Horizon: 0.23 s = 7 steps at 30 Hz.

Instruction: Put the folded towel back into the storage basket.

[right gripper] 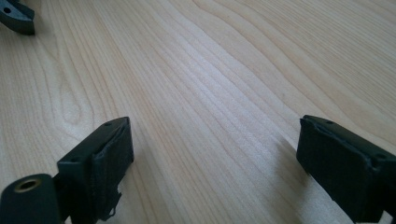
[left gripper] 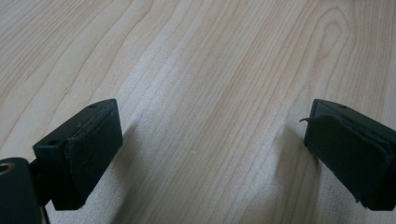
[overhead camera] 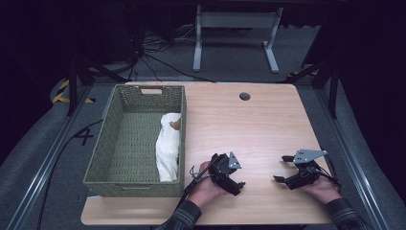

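Item: white cloth (overhead camera: 168,146), folded, along the right wall of the green basket (overhead camera: 107,143), far left. We judge it light, soft, limp; pinch a fold. Left gripper (overhead camera: 238,183) and right gripper (overhead camera: 283,168): released, empty, over the table (overhead camera: 258,120).

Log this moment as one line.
left gripper: open, empty, over table | right gripper: open, empty | white cloth: in woven basket, along its right wall

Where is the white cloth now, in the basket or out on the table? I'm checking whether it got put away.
In. The white cloth lies inside the green woven basket, along its right wall; both grippers rest open over bare table.
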Tool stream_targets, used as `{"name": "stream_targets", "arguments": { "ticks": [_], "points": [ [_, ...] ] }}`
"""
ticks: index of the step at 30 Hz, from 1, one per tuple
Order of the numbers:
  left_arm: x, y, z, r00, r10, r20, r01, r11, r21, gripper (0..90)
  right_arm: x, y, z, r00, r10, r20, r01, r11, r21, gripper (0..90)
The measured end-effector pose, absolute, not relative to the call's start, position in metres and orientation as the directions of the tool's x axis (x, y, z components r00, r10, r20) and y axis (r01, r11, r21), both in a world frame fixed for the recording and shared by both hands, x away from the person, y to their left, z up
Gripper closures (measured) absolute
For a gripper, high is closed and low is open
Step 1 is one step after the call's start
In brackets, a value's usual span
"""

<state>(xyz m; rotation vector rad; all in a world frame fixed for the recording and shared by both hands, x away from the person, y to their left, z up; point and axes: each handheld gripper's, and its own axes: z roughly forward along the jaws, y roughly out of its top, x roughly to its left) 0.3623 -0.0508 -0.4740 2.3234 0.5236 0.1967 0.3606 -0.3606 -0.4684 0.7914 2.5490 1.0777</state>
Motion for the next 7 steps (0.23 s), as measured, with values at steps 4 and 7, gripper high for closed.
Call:
{"name": "stream_targets", "arguments": {
  "ticks": [4, 7],
  "points": [
    [0.3632, -0.0514, -0.4740, 0.907, 0.422, -0.010, 0.310, -0.649, 0.695, 4.3, 0.3609, -0.3605, -0.4685, -0.821, 0.570, -0.027, 0.379, 0.581, 0.720, 9.6],
    [0.3635, -0.0515, -0.4739, 0.908, 0.420, -0.008, 0.307, -0.650, 0.695, 4.2, 0.3611, -0.3608, -0.4685, -0.824, 0.566, -0.028, 0.376, 0.583, 0.720, 9.5]
  ]
}}
